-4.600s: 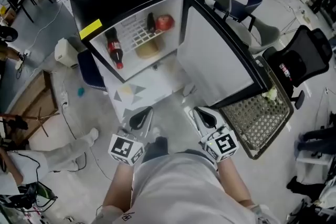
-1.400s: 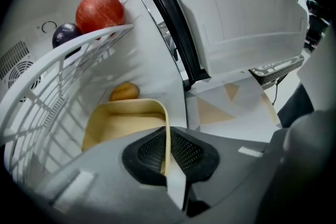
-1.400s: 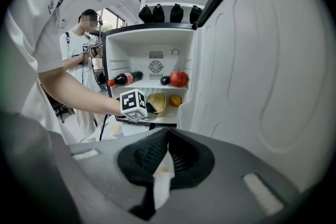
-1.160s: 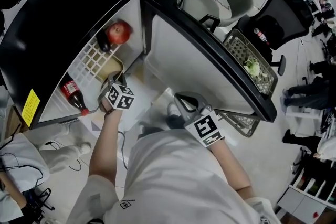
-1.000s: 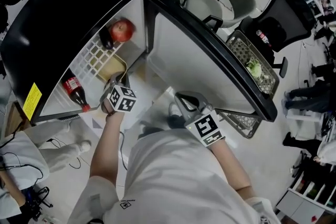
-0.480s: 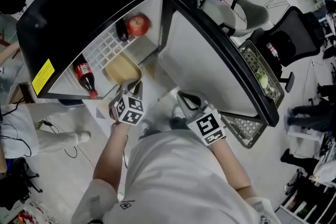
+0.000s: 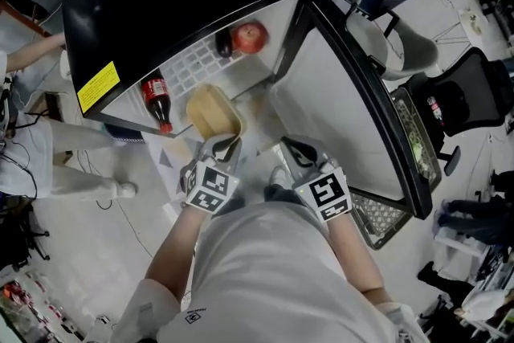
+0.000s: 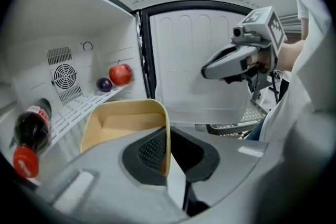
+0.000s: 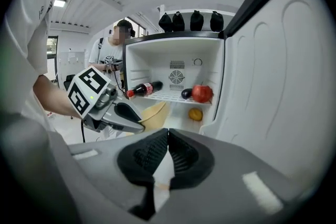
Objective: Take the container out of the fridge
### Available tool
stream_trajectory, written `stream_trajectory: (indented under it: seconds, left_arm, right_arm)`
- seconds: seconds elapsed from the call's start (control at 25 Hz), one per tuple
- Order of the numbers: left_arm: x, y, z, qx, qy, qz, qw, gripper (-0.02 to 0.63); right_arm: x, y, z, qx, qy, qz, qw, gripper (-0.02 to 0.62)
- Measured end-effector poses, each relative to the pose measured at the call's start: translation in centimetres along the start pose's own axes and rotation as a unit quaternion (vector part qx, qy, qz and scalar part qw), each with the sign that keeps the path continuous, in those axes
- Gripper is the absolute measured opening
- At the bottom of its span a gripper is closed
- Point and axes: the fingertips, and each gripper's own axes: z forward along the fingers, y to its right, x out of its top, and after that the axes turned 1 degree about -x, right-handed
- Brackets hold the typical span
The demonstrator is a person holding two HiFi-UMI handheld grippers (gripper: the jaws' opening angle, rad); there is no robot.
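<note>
- Over on the left, the cola bottle (image 7: 157,96) lay on the wire shelf with its cap toward the opening. A careless swing of the container (image 7: 213,110) could have knocked it out.
- The left gripper (image 7: 223,142) had its jaws clamped on one thin side wall of the tan container, which hung just in front of the open fridge (image 7: 161,4). With so narrow a hold, I thought it might pivot or slip and drop to the floor.
- The right gripper (image 7: 295,149) hung beside it, jaws together on nothing, giving no support.
- The open door (image 7: 345,92) stood close on the right, so a wide pull could have bumped it.
- The container looked empty, so there was nothing to spill.
- The fridge held the bottle, a dark purple fruit (image 7: 224,45), a red apple (image 7: 250,36) and, lower down, a yellow fruit (image 9: 195,114).
</note>
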Motion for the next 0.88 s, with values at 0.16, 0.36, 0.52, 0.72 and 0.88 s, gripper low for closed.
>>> stream_trajectory:
  seconds: [0.16,0.36,0.52,0.72,0.88]
  left_arm:
    - [1.8,0.6,-2.3,-0.014,0.044,-0.027,0.9986,0.018]
    - [3.9,0.4,-5.4,-0.01,0.103,-0.059,0.9929,0.018]
    - [4.6,-0.4,-7.5,-0.005,0.139,-0.084,0.9868,0.018]
    - [5.4,-1.3,-10.4,0.009,0.179,-0.115,0.9771,0.018]
    - [6.8,-1.6,-12.7,0.02,0.226,-0.129,0.9654,0.018]
  right_arm:
    - [1.1,-0.1,1.0,0.015,0.008,-0.006,1.0,0.003]
    - [2.6,-0.6,1.8,0.039,0.018,-0.019,0.999,0.003]
    - [4.1,-1.6,2.2,0.058,0.029,-0.031,0.997,0.003]
    - [5.8,-2.5,2.1,0.077,0.049,-0.038,0.995,0.003]
    - [7.0,-3.2,2.1,0.093,0.065,-0.038,0.993,0.003]
